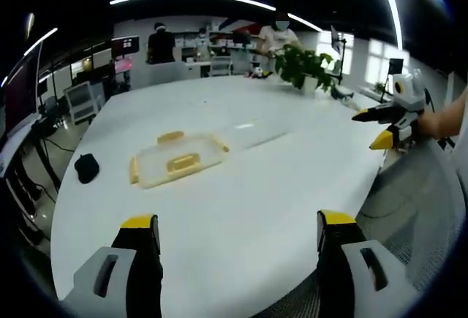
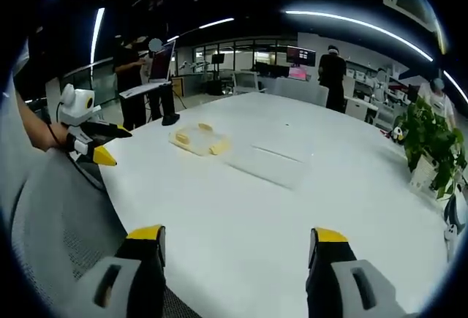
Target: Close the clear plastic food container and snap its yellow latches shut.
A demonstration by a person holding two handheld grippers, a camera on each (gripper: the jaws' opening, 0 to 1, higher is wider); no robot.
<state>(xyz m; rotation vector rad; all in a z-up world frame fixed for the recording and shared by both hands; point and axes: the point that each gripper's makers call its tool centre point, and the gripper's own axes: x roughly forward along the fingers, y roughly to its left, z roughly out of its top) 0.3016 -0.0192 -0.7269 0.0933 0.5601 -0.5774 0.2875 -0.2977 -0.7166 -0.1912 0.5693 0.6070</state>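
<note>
A clear plastic piece with yellow latches [image 1: 179, 161] lies flat on the white table [image 1: 219, 208], left of centre and well ahead of my left gripper [image 1: 238, 223], whose jaws stand wide apart with nothing between them. Just beyond it to the right lies a second clear piece [image 1: 252, 134]. My right gripper [image 1: 374, 128] is held in the air off the table's right edge. In the right gripper view, the latched piece [image 2: 199, 139] and the clear piece [image 2: 274, 161] lie far ahead of my open right gripper [image 2: 235, 234]. My left gripper [image 2: 111, 146] hovers at the left, jaws apart.
A small black object [image 1: 86, 167] rests near the table's left edge. A potted plant [image 1: 303, 66] stands at the far side, seen also as the plant [image 2: 431, 139]. Several people stand behind the table among desks and monitors. The round table edge runs close to both grippers.
</note>
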